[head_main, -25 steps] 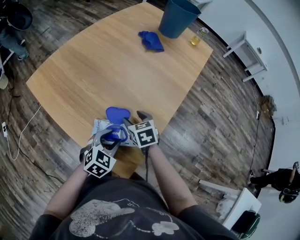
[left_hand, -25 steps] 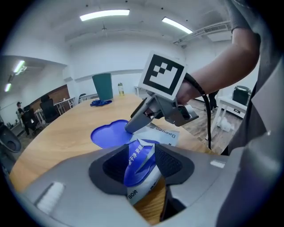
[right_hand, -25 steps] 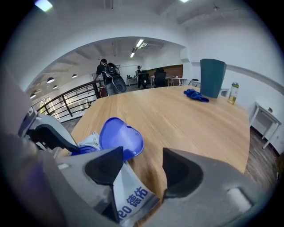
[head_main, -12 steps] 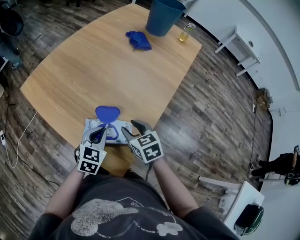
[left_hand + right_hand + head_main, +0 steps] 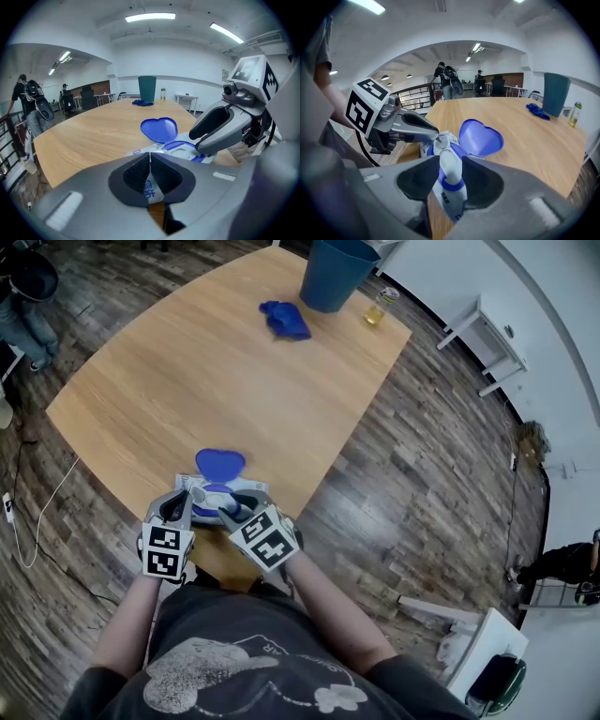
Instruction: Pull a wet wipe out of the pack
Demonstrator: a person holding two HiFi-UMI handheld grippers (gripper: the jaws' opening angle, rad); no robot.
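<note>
The wet wipe pack (image 5: 225, 493) lies flat near the table's front edge, its blue heart-shaped lid (image 5: 220, 463) flipped open away from me. My left gripper (image 5: 176, 509) is shut on the pack's near left edge; in the left gripper view the pads (image 5: 150, 159) meet with the printed wrapper (image 5: 151, 190) pinched between them. My right gripper (image 5: 234, 512) hovers over the pack's blue-ringed opening (image 5: 447, 166), jaws closing. White wipe material shows between its pads (image 5: 450, 171), and a gap remains on each side.
A blue bin (image 5: 337, 273), a crumpled blue cloth (image 5: 284, 320) and a small bottle of yellow liquid (image 5: 379, 308) stand at the table's far end. The wooden table (image 5: 216, 381) stretches between. People (image 5: 28, 101) stand in the room's background.
My left gripper went from open over the lid area to shut on the pack's left edge. The right gripper slid left onto the opening and its jaws narrowed.
</note>
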